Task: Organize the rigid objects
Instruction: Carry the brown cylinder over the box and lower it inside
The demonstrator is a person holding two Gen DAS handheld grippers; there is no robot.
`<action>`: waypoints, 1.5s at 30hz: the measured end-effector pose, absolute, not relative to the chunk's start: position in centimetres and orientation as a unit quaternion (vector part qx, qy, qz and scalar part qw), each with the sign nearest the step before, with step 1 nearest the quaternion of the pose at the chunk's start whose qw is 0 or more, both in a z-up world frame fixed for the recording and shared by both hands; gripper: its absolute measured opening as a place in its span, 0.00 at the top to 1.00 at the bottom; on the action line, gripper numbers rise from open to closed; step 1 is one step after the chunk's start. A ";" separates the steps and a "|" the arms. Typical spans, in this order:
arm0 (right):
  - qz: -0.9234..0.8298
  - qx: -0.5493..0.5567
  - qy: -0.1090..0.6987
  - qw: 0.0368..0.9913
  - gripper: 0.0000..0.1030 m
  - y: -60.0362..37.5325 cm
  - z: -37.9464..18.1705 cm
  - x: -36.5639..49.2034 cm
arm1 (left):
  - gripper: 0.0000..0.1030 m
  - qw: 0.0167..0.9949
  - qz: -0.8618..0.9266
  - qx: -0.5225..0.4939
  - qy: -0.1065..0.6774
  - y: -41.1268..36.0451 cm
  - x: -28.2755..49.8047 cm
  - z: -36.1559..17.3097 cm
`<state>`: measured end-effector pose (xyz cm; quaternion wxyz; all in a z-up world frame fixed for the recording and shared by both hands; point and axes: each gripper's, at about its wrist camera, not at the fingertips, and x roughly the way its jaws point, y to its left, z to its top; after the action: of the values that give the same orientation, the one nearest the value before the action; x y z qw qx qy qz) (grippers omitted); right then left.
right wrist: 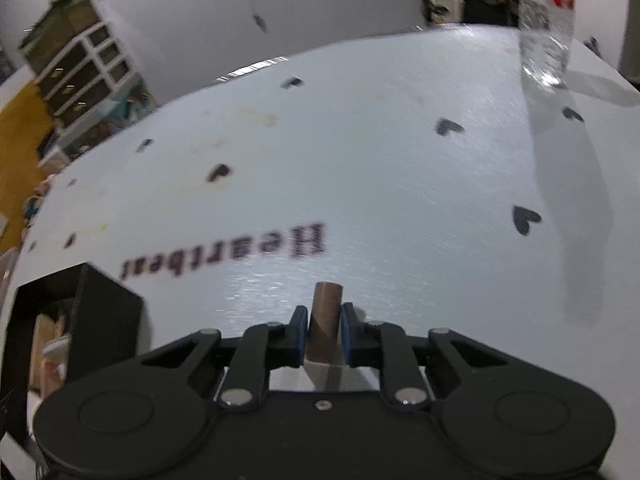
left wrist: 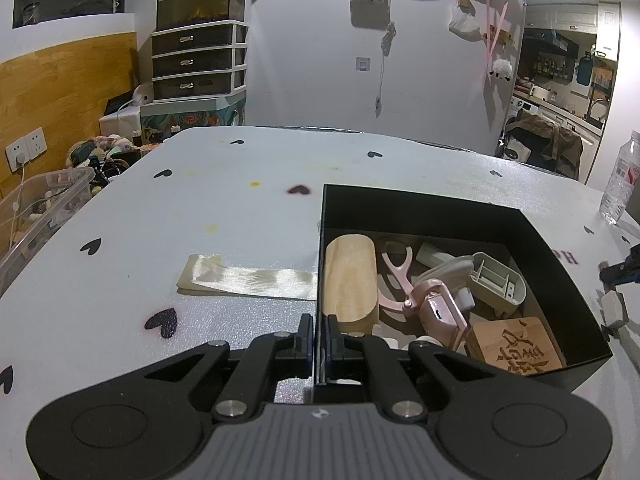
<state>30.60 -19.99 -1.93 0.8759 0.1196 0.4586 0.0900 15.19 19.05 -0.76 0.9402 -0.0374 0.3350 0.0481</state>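
Note:
An open black box (left wrist: 440, 208) sits on the white heart-print table (left wrist: 240, 200). Inside lie a rounded wooden block (left wrist: 352, 280), a pink hinged tool (left wrist: 404, 280), a grey-white plastic holder (left wrist: 496, 280) and a carved wooden block (left wrist: 516, 348). My left gripper (left wrist: 319, 322) is shut on the box's left wall, one finger inside and one outside. In the right wrist view my right gripper (right wrist: 324, 312) is shut on a small brown cylinder (right wrist: 328, 294) standing just above the table, to the right of the black box (right wrist: 104, 312).
A cream satin strip (left wrist: 248, 280) lies flat on the table left of the box. A clear water bottle (left wrist: 620, 176) (right wrist: 546, 20) stands at the far right. Beside the table's left edge sits a clear plastic bin (left wrist: 44, 200). Drawers (left wrist: 196, 60) stand against the back wall.

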 end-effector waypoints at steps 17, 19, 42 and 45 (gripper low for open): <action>0.239 0.117 0.344 0.900 0.85 -16.0 6.3 26.2 | 0.95 0.941 0.048 -0.040 0.333 19.0 15.2 -0.6; 0.270 0.118 0.348 0.890 0.85 -14.9 7.1 26.0 | 0.95 0.941 0.048 -0.041 0.333 19.0 15.2 -0.6; 0.348 0.054 0.487 0.799 0.85 -3.6 4.3 29.7 | 0.95 0.942 0.044 -0.043 0.331 19.1 15.2 -0.7; 0.339 0.051 0.478 0.809 0.85 -3.5 4.4 30.1 | 0.95 0.942 0.044 -0.044 0.330 19.1 15.3 -0.7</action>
<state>30.07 -3.47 4.40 0.8086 0.0513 0.4780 0.3391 15.29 19.05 -0.74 0.9418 -0.0439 0.3305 0.0438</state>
